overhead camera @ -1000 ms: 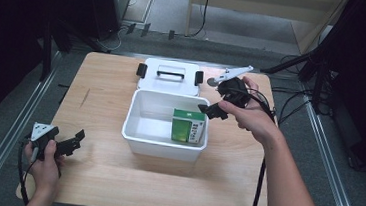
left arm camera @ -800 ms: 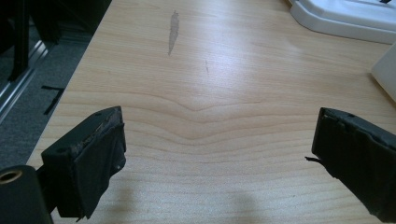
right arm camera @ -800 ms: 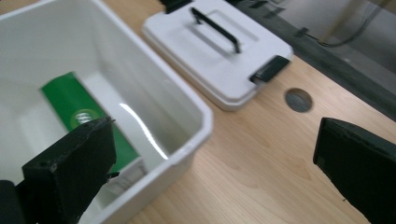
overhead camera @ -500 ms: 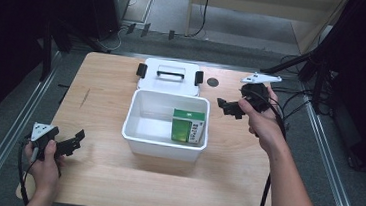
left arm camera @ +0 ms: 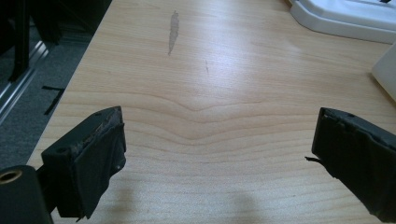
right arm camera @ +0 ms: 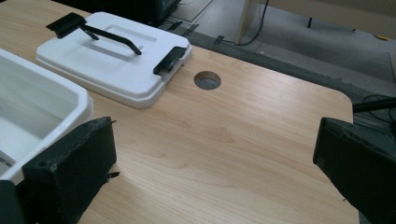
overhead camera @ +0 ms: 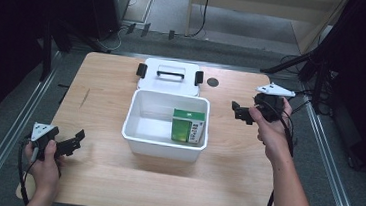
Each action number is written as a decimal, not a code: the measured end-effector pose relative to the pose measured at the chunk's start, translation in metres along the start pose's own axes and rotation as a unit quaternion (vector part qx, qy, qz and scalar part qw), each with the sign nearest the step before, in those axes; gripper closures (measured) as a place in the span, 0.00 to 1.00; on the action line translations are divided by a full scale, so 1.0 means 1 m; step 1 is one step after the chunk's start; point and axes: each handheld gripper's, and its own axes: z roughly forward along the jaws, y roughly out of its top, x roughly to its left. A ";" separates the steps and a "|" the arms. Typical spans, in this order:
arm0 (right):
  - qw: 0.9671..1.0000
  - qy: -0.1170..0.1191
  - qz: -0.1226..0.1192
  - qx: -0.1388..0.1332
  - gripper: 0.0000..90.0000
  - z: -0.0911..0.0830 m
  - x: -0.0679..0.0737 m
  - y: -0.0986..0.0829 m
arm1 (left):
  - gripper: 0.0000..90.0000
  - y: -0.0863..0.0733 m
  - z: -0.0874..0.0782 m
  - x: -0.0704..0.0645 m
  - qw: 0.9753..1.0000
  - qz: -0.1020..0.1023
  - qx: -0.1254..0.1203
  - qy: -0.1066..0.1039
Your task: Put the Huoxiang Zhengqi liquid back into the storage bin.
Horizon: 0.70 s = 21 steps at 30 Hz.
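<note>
At the near left corner of the bench (overhead camera: 106, 91), the left tongs (overhead camera: 71, 144) rest in the person's left hand (overhead camera: 45, 163), low over the wood. They have not shifted since the earlier frames. The left gripper view shows their jaws spread wide, with bare wood grain and a small grey smear (left arm camera: 173, 29) on the bench between them, and nothing gripped.

In the middle stands the open white bin (overhead camera: 139, 110), in the same spot as before. A green carton (overhead camera: 188, 126) stands upright inside it, against the right wall and near the right front corner. Just beyond the bin lies its white lid (overhead camera: 170, 82), flat on the bench, with a black handle across the top and a black latch at each end. To the right of the lid is a round cable hole (overhead camera: 213, 82) in the benchtop.

At the right, the right tongs (overhead camera: 240, 112) have changed the most. A second ago they were at the bin's far right corner, above the carton; they then drew back, and now they hang well clear of the bin over open bench on the right side, held by the right hand (overhead camera: 269, 128). In the right gripper view the jaws stand far apart and hold nothing, with the bin's rim at the left and the lid beyond.
</note>
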 end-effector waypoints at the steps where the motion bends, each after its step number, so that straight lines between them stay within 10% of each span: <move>1: 1.000 -0.003 0.005 -0.002 0.00 -0.001 -0.001 -0.003 | 0.04 0.000 0.000 0.000 1.000 0.000 0.000 0.000; 21: 0.995 -0.051 0.077 -0.030 0.00 -0.018 -0.034 -0.082 | 0.04 0.000 0.000 0.000 1.000 0.000 0.000 0.000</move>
